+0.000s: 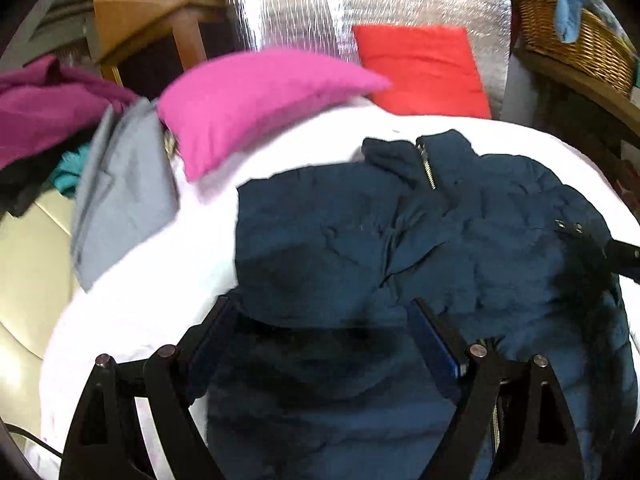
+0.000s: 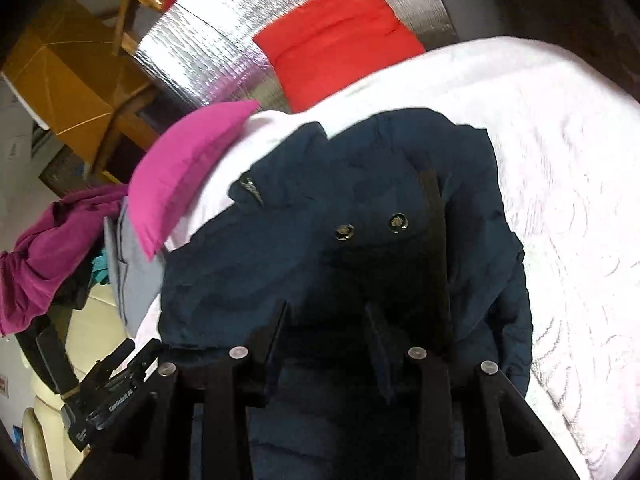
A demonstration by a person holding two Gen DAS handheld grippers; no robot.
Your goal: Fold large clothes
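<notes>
White bedding (image 1: 152, 280) (image 2: 560, 168) spread wide. Navy jacket (image 1: 460, 248) (image 2: 300, 264) lies crumpled on it, zipper (image 1: 427, 164) at collar, two snaps (image 2: 370, 226) on flap. Pink pillow (image 1: 256, 100) (image 2: 184, 176) and red cushion (image 1: 424, 68) (image 2: 336, 40) beyond jacket. Grey garment (image 1: 120, 196) at bedding's left edge. Left gripper (image 1: 320, 316) over jacket, jaws apart. Right gripper (image 2: 326, 316) low over jacket, jaws apart, nothing visibly clamped.

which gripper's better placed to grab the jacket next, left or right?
Probably left. The left gripper is open, its fingers spread over the near fold of the dark navy puffer jacket on the white quilted bedcover. The right gripper also hovers over it, with a narrower gap.
</notes>
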